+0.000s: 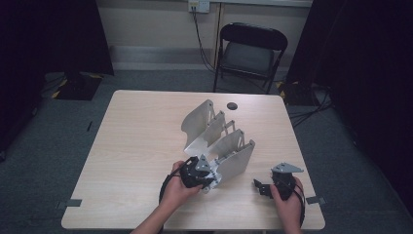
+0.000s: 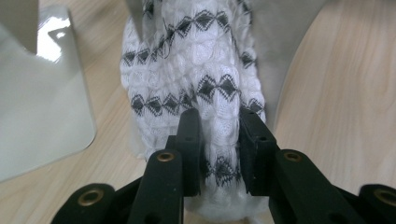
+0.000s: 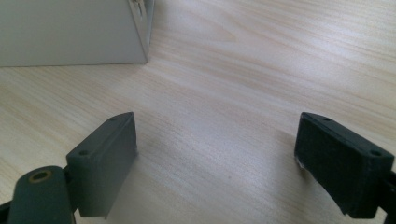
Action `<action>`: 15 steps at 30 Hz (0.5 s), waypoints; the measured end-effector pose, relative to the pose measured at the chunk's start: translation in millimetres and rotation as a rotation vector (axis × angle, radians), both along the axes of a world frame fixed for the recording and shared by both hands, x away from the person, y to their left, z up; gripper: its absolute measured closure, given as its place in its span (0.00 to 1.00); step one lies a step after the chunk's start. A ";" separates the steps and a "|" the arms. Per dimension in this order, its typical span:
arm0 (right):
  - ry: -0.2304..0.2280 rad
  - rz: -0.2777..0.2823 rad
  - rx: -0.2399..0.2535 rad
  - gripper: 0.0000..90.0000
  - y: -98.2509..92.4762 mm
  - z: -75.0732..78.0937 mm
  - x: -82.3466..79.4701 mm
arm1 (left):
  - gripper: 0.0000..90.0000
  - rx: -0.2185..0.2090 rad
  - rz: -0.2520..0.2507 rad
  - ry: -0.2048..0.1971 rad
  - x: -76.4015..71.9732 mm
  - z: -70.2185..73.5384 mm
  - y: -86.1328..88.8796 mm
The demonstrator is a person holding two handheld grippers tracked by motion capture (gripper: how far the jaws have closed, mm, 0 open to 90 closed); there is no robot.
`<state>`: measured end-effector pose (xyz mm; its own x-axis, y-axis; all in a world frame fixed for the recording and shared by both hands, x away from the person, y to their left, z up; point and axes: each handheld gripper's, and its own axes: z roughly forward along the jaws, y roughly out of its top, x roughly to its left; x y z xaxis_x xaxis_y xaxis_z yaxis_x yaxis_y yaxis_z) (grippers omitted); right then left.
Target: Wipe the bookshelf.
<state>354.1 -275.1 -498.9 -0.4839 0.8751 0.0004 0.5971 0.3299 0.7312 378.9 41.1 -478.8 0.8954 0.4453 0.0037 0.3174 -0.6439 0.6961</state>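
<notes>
Cloth: white knit cloth point(image 2: 196, 79) with black diamond bands, seen in the left gripper view lying on the wooden table point(image 1: 136, 146) between two grey plates of the metal rack point(image 1: 219, 141); the high view hides it behind the rack and the left hand point(image 1: 182, 187).
Left gripper point(image 2: 218, 140): jaws drawn close together and pinching a fold of the cloth, the knit bunched between the two black pads; the fold runs straight up from the jaws, away from the camera.
Right gripper point(image 3: 215, 149): jaws spread wide, bare table between them, nothing touched.
High view: the left gripper point(image 1: 197, 171) sits at the near end of the rack, touching or just beside its front plates; the right gripper point(image 1: 272, 186) rests well apart, near the table's right front corner, held by the right hand point(image 1: 287, 195).
Right gripper view: a grey plate corner of the rack point(image 3: 74, 32) stands at upper left, apart from the jaws.
Edges: rack plates flank the cloth closely on both sides in the left gripper view, a glossy plate on the left, a curved one on the right.
Open room: broad bare tabletop left of the rack and ahead of the right gripper; a dark round hole point(image 1: 232, 105) lies near the far edge; a folding chair point(image 1: 251, 48) stands beyond the table.
</notes>
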 end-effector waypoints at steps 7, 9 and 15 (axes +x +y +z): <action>0.000 0.000 0.000 0.14 0.0 0.0 0.0 | 0.79 -0.026 0.011 0.007 2.6 -2.8 -5.3; 0.000 0.000 0.000 0.14 0.0 0.0 0.0 | 0.78 -0.021 0.007 0.005 3.4 -3.0 -6.5; 0.000 0.001 0.000 0.14 0.0 0.0 0.0 | 0.81 -0.012 0.000 0.034 1.9 -1.9 -5.4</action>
